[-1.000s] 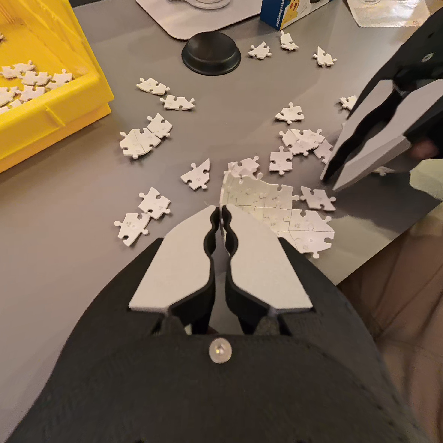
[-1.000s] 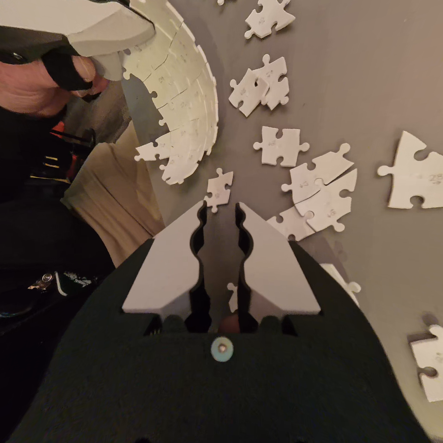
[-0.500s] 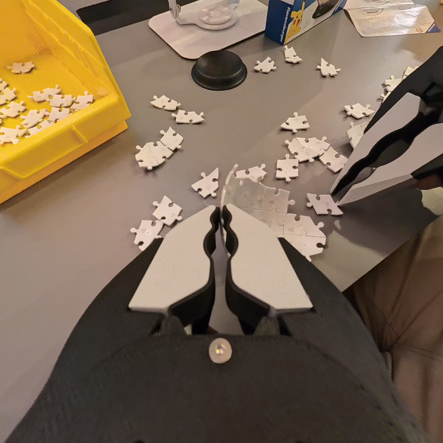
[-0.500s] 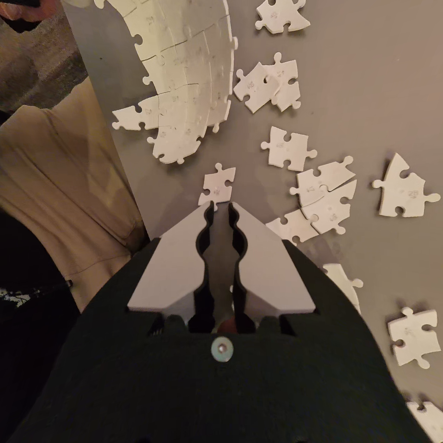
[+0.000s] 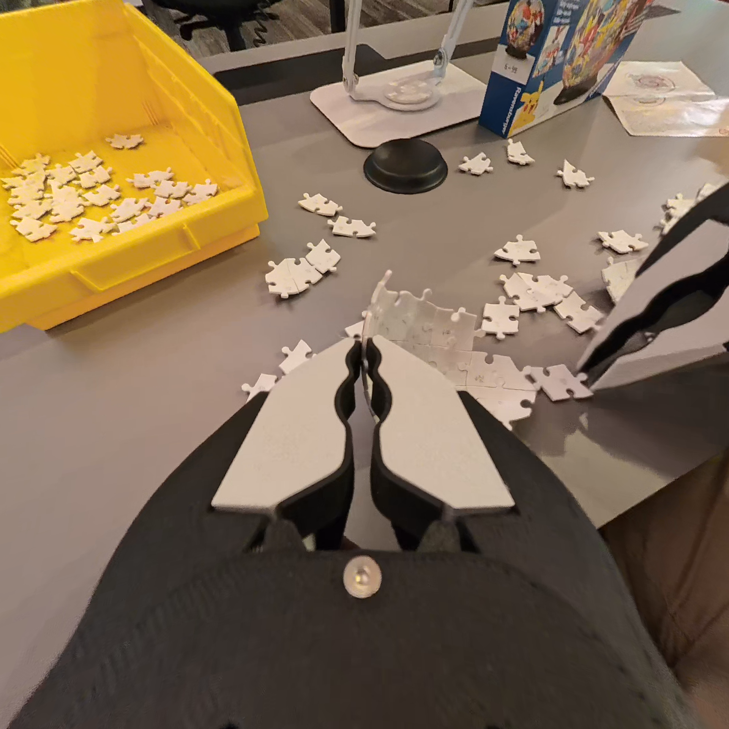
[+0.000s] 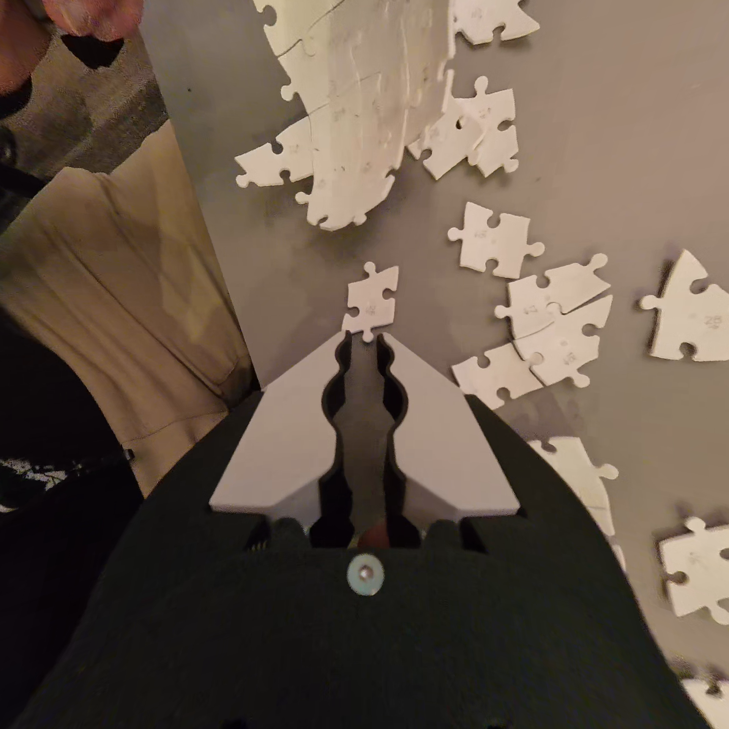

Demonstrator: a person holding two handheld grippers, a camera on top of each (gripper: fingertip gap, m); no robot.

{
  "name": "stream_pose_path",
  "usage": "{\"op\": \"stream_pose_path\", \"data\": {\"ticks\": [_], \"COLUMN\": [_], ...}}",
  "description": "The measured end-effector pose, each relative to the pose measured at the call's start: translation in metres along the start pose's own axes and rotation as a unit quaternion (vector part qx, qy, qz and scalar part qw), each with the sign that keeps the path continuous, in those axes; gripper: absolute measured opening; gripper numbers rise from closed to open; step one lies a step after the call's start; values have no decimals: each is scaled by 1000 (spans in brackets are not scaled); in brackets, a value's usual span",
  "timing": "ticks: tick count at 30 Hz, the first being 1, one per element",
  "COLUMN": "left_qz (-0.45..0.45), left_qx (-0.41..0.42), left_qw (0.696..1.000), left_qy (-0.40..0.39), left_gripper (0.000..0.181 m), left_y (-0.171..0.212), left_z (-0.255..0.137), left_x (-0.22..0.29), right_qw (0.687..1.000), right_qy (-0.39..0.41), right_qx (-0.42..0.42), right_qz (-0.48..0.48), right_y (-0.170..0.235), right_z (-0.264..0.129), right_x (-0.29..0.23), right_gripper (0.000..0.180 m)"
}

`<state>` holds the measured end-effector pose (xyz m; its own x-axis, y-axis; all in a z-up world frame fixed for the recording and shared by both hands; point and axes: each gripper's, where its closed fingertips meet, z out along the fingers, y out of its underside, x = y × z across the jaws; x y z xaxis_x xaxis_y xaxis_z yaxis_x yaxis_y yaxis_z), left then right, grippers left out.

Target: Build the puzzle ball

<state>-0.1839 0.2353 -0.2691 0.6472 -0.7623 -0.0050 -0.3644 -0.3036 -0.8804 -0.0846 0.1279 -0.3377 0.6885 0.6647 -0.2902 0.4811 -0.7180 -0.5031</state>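
My left gripper (image 5: 365, 344) is shut on the edge of a curved, assembled white puzzle section (image 5: 434, 327) and holds it just over the grey table (image 5: 157, 394). The section also shows at the top of the right wrist view (image 6: 355, 118). My right gripper (image 6: 363, 338) is narrowly open, low on the table. Its tips flank the tab of a single loose white piece (image 6: 372, 301) lying flat. In the left wrist view the right gripper (image 5: 586, 376) touches that piece (image 5: 560, 380), just right of the section.
Several loose white pieces (image 5: 532, 292) lie scattered around. A yellow bin (image 5: 221, 157) with more pieces stands far left. A black round base (image 5: 404, 167), a white stand plate (image 5: 355, 118) and the puzzle box (image 5: 552, 67) sit at the back. The table edge (image 6: 189, 236) and a person's leg (image 6: 118, 276) are close by. Across from one pair of fingers to the other is roughly 15 cm.
My right gripper has moved up to the single loose piece and narrowed its jaws around its tab. My left gripper has pulled back and up a little, still holding the section.
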Motion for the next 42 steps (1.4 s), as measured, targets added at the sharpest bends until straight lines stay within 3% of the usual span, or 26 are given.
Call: {"op": "stream_pose_path", "data": {"ticks": [17,28,42], "left_qz": [-27,-24,-8], "left_qx": [61,56,50], "left_qw": [998,998,999], "left_qy": [-14,-18,-19], "left_gripper": [2,2,2], "left_y": [-32,-25,-20], "left_z": [14,18,22], "left_x": [4,10,22], "right_qw": [998,999,998], "right_qy": [39,9,29], "right_qx": [10,13,22], "right_qz": [-43,-36,-46], "right_y": [-5,-8,-10], "right_z": [2,11,12], "right_x": [10,-10,-6], "right_gripper": [5,0,0]}}
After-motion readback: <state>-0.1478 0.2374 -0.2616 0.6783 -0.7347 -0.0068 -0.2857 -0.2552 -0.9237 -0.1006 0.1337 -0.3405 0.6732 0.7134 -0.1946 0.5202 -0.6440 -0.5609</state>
